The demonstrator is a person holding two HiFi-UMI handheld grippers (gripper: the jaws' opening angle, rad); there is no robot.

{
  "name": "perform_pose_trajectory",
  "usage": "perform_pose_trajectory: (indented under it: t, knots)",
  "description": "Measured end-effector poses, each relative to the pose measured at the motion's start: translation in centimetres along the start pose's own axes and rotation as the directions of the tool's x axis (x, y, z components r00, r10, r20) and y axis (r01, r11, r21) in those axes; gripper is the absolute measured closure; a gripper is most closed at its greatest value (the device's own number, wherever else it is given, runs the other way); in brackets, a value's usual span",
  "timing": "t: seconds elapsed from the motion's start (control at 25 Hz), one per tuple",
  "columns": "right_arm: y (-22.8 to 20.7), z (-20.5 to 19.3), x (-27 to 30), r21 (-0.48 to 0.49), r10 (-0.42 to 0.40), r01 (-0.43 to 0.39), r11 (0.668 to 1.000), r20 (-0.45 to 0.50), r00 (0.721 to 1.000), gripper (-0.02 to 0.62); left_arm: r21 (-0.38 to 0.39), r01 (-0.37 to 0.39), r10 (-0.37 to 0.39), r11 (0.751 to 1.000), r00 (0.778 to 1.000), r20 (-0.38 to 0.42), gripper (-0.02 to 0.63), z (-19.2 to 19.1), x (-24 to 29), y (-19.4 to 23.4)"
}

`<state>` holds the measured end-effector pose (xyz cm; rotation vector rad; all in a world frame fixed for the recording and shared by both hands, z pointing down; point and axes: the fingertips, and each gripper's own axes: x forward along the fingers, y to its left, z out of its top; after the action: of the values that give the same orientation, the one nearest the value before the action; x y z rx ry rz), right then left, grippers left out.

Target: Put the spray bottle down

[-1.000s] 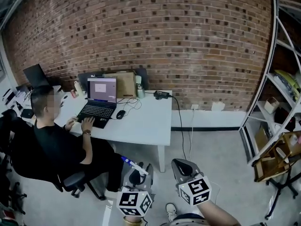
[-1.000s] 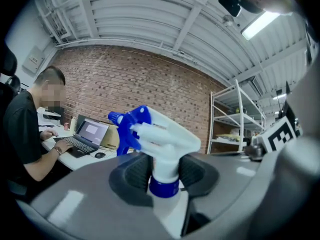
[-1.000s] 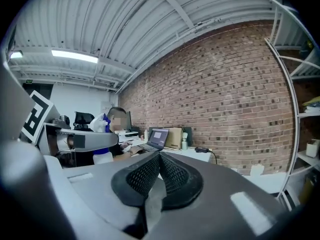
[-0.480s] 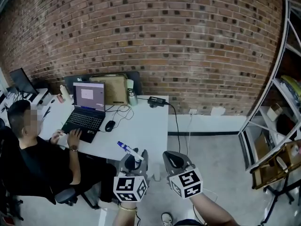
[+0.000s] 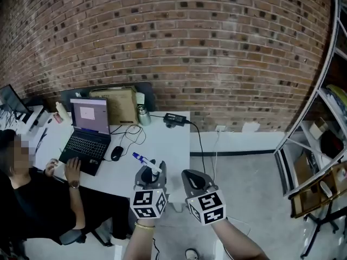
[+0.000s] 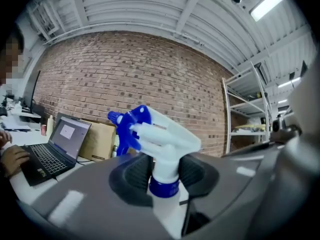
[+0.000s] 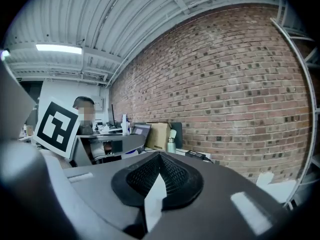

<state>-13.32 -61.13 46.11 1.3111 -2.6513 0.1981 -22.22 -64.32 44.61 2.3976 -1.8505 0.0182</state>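
Observation:
My left gripper [image 5: 149,175] is shut on the spray bottle [image 5: 145,162], its dark pads clamped on the white neck just above the blue collar [image 6: 162,188]. The bottle's white head and blue trigger [image 6: 131,129] rise above the jaws, with the nozzle pointing left. In the head view the bottle hangs over the near right part of the white table [image 5: 172,141]. My right gripper [image 5: 194,181] hovers just right of the left one, past the table's corner, jaws shut [image 7: 159,176]. A thin white sliver shows low between its pads; I cannot tell what it is.
A person [image 5: 32,205] sits at the table's left typing on a laptop [image 5: 84,131], a mouse [image 5: 116,153] beside it. A cardboard box [image 5: 116,104], a metal bottle [image 5: 143,115] and a power adapter [image 5: 174,118] line the brick wall. A metal shelf rack [image 5: 325,123] stands at right.
Both grippers have travelled forward towards the table. The spray bottle, first over the floor, now hangs over the table's near right part. The grip on it is unchanged.

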Motion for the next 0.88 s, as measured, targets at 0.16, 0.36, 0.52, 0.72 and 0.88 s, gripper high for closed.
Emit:
perform_pose_trajectory:
  t: [0.16, 0.36, 0.52, 0.72, 0.88]
  knots:
    - [-0.6, -1.5, 1.3, 0.006, 0.004, -0.003, 1.0, -0.023, 1.0, 0.597, 0.012, -0.004, 0.004, 1.0, 1.0, 0.007, 0.479, -0.7, 2.1, 0.4]
    - [-0.9, -2.5, 1.5, 0.031, 0.007, -0.006, 0.999, -0.036, 0.999, 0.597, 0.025, -0.033, 0.033, 0.999, 0.999, -0.002, 0.476, -1.0, 3.4, 0.6]
    - [-0.9, -2.9, 1.5, 0.046, 0.009, -0.007, 0.999, -0.04, 0.999, 0.597, 0.04, -0.022, 0.024, 0.999, 0.998, -0.052, 0.434, -1.3, 4.2, 0.9]
    - [-0.3, -2.8, 0.9, 0.05, 0.018, -0.017, 0.999, -0.036, 0.999, 0.597, 0.029, -0.037, 0.04, 0.999, 0.995, -0.092, 0.364, -1.7, 3.9, 1.3]
    - [0.2, -2.2, -0.5, 0.046, 0.023, -0.022, 0.999, -0.019, 1.0, 0.597, 0.007, -0.04, 0.041, 0.999, 0.995, -0.092, 0.36, -1.3, 1.4, 0.8]
